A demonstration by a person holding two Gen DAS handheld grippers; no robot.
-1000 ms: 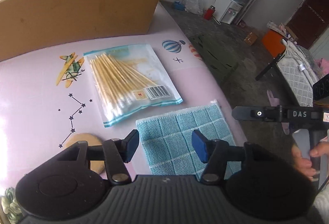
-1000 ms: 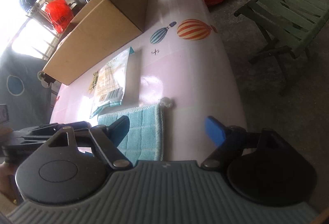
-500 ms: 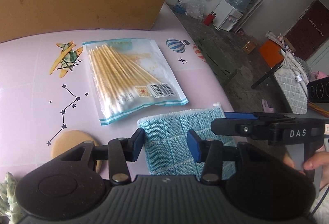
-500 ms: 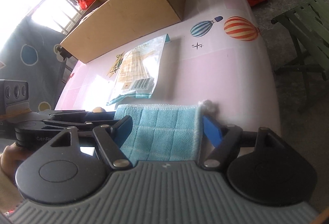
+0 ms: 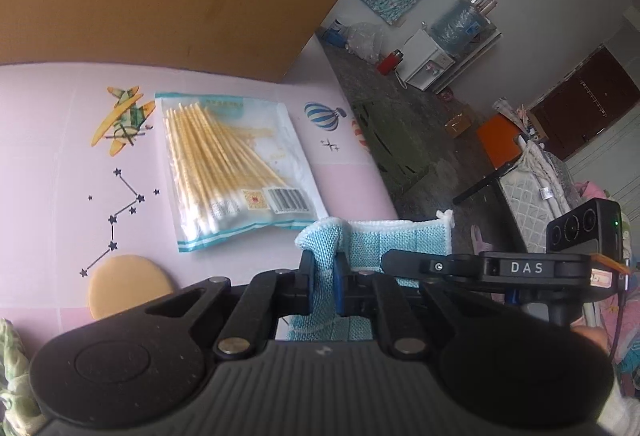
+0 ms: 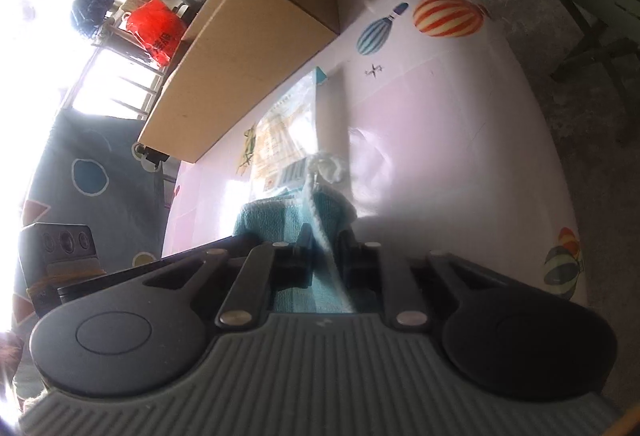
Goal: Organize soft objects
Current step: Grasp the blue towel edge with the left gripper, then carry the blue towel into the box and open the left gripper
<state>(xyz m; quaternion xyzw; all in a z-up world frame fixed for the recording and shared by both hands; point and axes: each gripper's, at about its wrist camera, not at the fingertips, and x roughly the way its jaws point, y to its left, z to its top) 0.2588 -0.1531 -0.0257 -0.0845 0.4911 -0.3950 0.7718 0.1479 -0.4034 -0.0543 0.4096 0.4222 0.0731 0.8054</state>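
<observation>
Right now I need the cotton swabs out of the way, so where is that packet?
In the left wrist view the packet of cotton swabs lies flat on the pink table, between the cardboard box behind it and the blue cloth in front.

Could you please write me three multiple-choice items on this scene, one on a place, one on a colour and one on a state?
1. Where does the bag of cotton swabs lie?
A. inside the cardboard box
B. on the pink table, between the cardboard box and the cloth
C. on the floor

2. What colour is the cloth?
A. light blue
B. red
C. yellow

3. How does the left gripper stand?
A. wide open above the cloth
B. shut on the bag of cotton swabs
C. shut on the cloth

Answers:
1. B: the bag rests flat on the table, in front of the cardboard box and beyond the cloth.
2. A: its weave is light blue with a white hem.
3. C: a bunched fold of cloth is pinched between the pads; the right gripper grips the other edge likewise.
</observation>
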